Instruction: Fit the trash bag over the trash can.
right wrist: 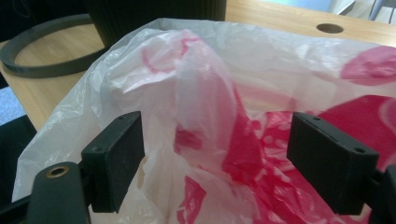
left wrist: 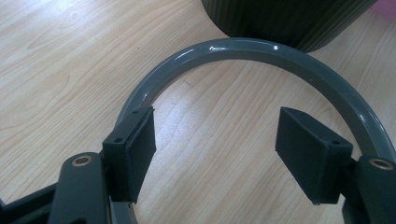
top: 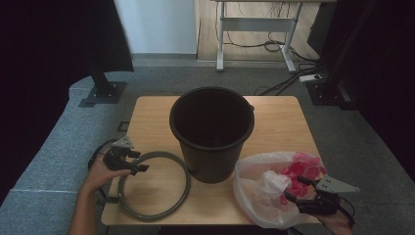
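- High view: a black bucket [top: 212, 132] stands upright in the middle of the wooden counter [top: 151, 110]. A grey ring [top: 153, 184] lies flat on the counter at the front left, its right side just beside the bucket's base. The left tool [top: 138, 161], held in the person's left hand [top: 99, 174], sits over the ring's upper left part. At the front right lies a crumpled white plastic bag with pink print [top: 274, 183], just beside the bucket; the right tool [top: 296, 188], in the right hand [top: 337, 220], reaches into the bag from the counter's front right corner.
- Left gripper view: the left tool [left wrist: 215, 149] stands wide, its two black pads apart with bare counter [left wrist: 56, 60] between them. The grey ring [left wrist: 243, 51] arcs just beyond the pads and passes behind each; whether the pads touch it I cannot tell. The bucket's ribbed wall [left wrist: 289, 18] rises beyond the ring.
- Right gripper view: the right tool [right wrist: 215, 158] stands wide, with a raised fold of the plastic bag [right wrist: 205, 93] between its pads, not pinched. The grey ring [right wrist: 42, 46] and the bucket [right wrist: 154, 11] lie farther off, at the upper left.
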`<state>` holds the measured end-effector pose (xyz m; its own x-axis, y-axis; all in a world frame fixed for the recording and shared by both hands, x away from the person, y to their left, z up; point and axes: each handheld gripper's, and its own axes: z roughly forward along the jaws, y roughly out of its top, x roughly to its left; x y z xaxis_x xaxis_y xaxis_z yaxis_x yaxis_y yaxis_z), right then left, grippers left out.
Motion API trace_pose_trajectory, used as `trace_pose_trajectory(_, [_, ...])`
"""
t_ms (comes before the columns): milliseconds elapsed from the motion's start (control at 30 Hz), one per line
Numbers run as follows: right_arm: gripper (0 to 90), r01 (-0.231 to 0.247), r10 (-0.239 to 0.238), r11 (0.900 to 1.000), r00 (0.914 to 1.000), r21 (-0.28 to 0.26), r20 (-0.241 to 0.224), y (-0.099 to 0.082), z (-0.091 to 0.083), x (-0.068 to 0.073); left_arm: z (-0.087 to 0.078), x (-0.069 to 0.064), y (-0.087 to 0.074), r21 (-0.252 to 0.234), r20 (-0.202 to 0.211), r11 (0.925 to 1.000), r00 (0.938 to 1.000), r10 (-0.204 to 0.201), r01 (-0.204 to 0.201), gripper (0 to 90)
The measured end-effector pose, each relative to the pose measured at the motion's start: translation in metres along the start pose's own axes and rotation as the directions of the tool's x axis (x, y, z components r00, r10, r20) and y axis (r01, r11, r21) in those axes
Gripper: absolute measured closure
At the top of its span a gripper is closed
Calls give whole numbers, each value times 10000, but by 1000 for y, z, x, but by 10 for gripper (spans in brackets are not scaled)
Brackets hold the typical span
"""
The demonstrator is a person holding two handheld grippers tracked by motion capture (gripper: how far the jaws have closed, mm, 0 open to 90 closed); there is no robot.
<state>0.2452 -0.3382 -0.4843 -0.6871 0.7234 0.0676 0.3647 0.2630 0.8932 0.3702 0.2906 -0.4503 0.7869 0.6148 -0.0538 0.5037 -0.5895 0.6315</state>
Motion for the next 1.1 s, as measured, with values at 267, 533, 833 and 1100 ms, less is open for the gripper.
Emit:
trace_pose_trajectory(267, [217, 115, -116, 9998, 9999, 160, 49, 3, 17, 5, 1, 1, -1, 45, 5, 10000, 10000, -8, 8, 292])
trace_pose_trajectory(533, [353, 225, -229, 9986, 9997, 477, 64, 1, 28, 5, 1, 2, -2, 60, 8, 10000, 10000, -54, 54, 292])
trace_pose_trajectory(833, [720, 496, -517, 9946, 9984, 917, 216, -1, 32, 2, 2, 1, -2, 131, -13, 9999, 10000, -62, 62, 293])
trace_pose_trajectory(1100, [851, 507, -539, 9962, 9976, 703, 443, -2, 25, -2, 2, 2, -2, 186, -56, 9998, 10000, -63, 64, 297])
